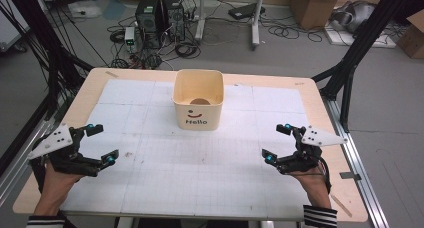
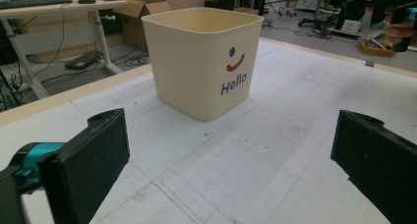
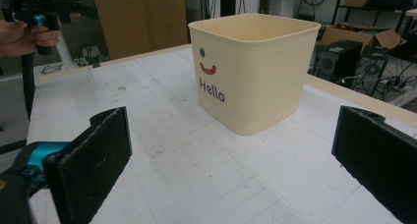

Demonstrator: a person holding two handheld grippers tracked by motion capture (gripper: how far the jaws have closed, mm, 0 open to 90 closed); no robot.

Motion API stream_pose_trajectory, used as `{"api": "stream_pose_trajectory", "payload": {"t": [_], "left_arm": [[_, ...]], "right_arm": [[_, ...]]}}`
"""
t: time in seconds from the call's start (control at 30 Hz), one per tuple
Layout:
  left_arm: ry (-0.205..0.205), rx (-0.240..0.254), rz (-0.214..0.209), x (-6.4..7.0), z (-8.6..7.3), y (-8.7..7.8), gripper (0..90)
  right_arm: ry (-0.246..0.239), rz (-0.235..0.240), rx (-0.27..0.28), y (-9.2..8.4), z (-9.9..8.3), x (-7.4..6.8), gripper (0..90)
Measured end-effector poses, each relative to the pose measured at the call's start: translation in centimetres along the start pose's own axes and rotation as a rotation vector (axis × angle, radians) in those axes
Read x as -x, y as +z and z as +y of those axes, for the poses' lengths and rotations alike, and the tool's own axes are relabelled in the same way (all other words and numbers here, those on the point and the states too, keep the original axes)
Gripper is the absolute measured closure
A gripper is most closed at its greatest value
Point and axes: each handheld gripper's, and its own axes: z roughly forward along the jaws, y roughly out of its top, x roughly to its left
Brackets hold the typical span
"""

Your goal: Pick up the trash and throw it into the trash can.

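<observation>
Centrally, toward the far edge of the bench (image 1: 90, 95), stands a cream tub (image 1: 198, 106), upright, open at the top, its near face printed with a smiley and the word "Hello". A round brownish shape lies on its floor in the high view; what it is cannot be told. The tub rests on a white gridded mat (image 1: 165, 163) that covers most of the wooden top.

The left gripper (image 1: 102, 144) is held over the near left part of the mat, its fingers (image 2: 93, 157) spread wide with nothing between them. The right gripper (image 1: 277, 143) is held over the near right part, its fingers (image 3: 98, 155) likewise wide apart and empty. Both grippers are well apart from the tub, one on each side, and each points toward it. In each gripper view the tub stands between the two black fingers, farther off.

Beyond the bench, computer towers (image 1: 160, 18) and cables lie on the floor.
</observation>
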Motion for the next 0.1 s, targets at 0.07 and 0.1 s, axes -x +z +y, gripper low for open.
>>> {"api": "stream_pose_trajectory", "payload": {"t": [0.07,0.1], "left_arm": [[-0.003,0.001,-0.002,-0.02,-0.07,0.05,1.8],[-0.005,-0.001,-0.002,-0.04,-0.10,0.05,1.7]], "right_arm": [[-0.011,0.001,0.001,0.02,0.00,0.06,0.4],[-0.008,0.002,-0.001,0.01,0.01,0.03,0.4]]}}
